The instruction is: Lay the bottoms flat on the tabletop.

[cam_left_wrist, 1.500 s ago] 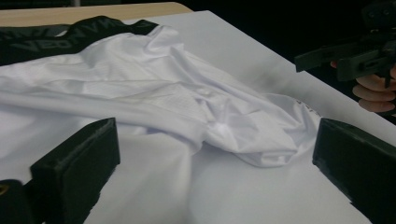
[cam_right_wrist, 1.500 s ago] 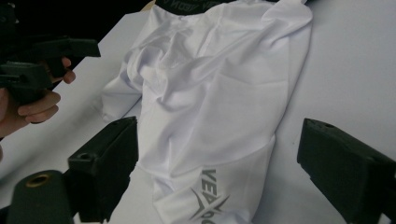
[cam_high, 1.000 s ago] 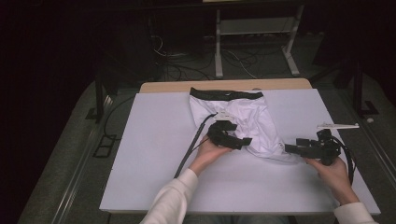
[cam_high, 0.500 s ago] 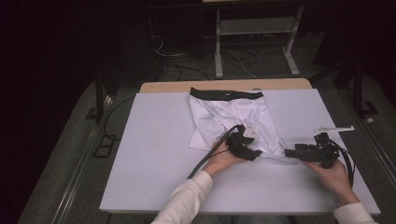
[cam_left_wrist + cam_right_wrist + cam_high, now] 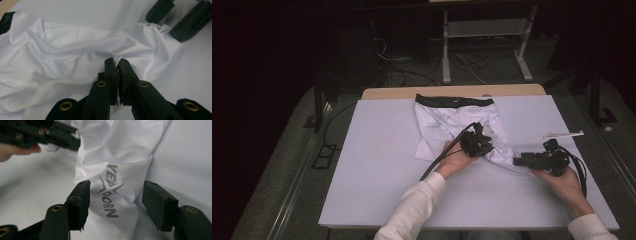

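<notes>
White tabletop (image 5: 377,170) at centre frame bears our white shorts (image 5: 447,122). Left gripper view: our left gripper (image 5: 119,65) has just clamped a fabric fold. Right gripper view: our right gripper (image 5: 116,202), jaws closing but apart, straddles the logo hem (image 5: 112,195); next, we pinch it.

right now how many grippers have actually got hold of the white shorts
1. The left gripper has pinched a fold of the white shorts near their middle; the right gripper straddles the printed leg hem, its jaws closing but not touching.
</notes>
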### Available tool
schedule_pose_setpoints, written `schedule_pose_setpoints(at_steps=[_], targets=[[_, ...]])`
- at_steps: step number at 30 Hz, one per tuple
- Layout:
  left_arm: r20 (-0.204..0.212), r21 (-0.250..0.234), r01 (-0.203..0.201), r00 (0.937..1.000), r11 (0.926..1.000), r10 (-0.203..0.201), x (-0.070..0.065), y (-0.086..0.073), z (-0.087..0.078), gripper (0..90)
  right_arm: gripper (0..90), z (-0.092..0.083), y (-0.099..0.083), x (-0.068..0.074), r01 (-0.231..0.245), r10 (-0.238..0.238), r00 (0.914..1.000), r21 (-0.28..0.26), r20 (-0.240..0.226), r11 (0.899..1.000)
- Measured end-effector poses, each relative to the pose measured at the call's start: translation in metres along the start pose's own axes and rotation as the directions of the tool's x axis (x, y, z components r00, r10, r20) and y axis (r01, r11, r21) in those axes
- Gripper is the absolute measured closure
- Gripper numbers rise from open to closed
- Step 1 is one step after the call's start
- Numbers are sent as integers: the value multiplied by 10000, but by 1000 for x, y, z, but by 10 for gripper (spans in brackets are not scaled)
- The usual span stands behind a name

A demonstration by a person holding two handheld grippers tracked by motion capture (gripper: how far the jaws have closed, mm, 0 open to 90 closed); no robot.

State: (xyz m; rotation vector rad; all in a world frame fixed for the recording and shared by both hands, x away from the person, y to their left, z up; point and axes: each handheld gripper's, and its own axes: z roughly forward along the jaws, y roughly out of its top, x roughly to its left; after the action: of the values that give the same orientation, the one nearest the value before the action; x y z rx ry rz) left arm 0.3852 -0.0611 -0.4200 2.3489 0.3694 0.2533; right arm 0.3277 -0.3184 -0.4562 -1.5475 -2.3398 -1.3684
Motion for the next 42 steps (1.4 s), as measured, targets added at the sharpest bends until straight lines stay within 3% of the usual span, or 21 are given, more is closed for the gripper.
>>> schedule_pose_setpoints(at_steps=[2,3,5,7,8,9,12,13,14,15,18,20,24,26,28,29,30,33,34,36,42], targets=[[47,-91,173,9998,9998,-172,4,5,-2,861,431,1,-1,0,-16,17,10000,200,-60,9998],[68,-180,281,9996,9994,-280,7,9,-4,861,517,3,-1,-1,-139,146,9998,472,-160,9988],[101,-204,310,9995,9993,-308,9,11,-5,863,562,5,-2,-3,-126,140,9997,672,-204,9977],[68,-190,323,9995,9993,-322,10,13,-8,863,729,9,-3,-5,-279,326,9987,1156,-393,9929],[48,-181,269,9996,9995,-268,11,15,-10,864,857,9,-2,-4,-130,215,9976,1254,-665,9920],[48,-181,269,9996,9995,-268,11,15,-10,863,857,9,-2,-4,-130,215,9976,1254,-665,9920],[-9,-104,161,9999,9998,-161,14,18,-17,863,868,1,5,-1,-163,257,9940,886,-1062,9959],[-16,-38,133,9999,9999,-134,17,20,-20,863,868,-6,9,1,-312,383,9861,462,-1620,9984],[33,19,106,9999,9999,-106,19,21,-22,863,867,-8,10,1,-365,414,9821,302,-1839,9989],[33,19,106,9999,9999,-106,19,21,-22,863,867,-8,10,1,-365,414,9821,302,-1839,9989],[173,325,123,9998,9994,-129,28,26,-23,862,864,-20,21,2,-581,420,9631,-530,-2660,9969],[262,563,231,9994,9981,-247,40,32,-18,861,864,-22,26,-1,-849,599,9590,-791,-2770,9932],[194,664,520,9984,9964,-534,53,37,-3,860,865,-17,32,-9,-1229,933,9589,-959,-2679,9878],[173,772,782,9967,9939,-798,62,40,12,860,866,-13,36,-14,-1406,1124,9653,-1067,-2355,9843],[87,889,942,9954,9916,-953,67,41,25,856,867,-7,42,-25,-1882,1572,9671,-1466,-2001,9711],[81,856,1067,9941,9906,-1078,69,40,29,856,867,-7,42,-25,-1882,1572,9671,-1466,-2001,9711],[109,800,1398,9899,9869,-1411,72,38,37,848,867,-5,45,-33,-2238,1891,9634,-1816,-1902,9576],[22,742,1660,9860,9833,-1666,74,35,41,803,867,-4,47,-41,-2447,2127,9616,-1910,-1732,9506],[108,633,1962,9803,9785,-1973,75,32,41,769,867,-1,47,-50,-2779,2476,9548,-1988,-1643,9398],[117,486,2131,9768,9758,-2139,76,31,39,734,867,0,47,-53,-2883,2585,9523,-2002,-1621,9364],[124,-379,2626,9649,9642,-2623,72,26,15,614,867,3,44,-64,-3226,3004,9442,-1952,-1354,9262]])
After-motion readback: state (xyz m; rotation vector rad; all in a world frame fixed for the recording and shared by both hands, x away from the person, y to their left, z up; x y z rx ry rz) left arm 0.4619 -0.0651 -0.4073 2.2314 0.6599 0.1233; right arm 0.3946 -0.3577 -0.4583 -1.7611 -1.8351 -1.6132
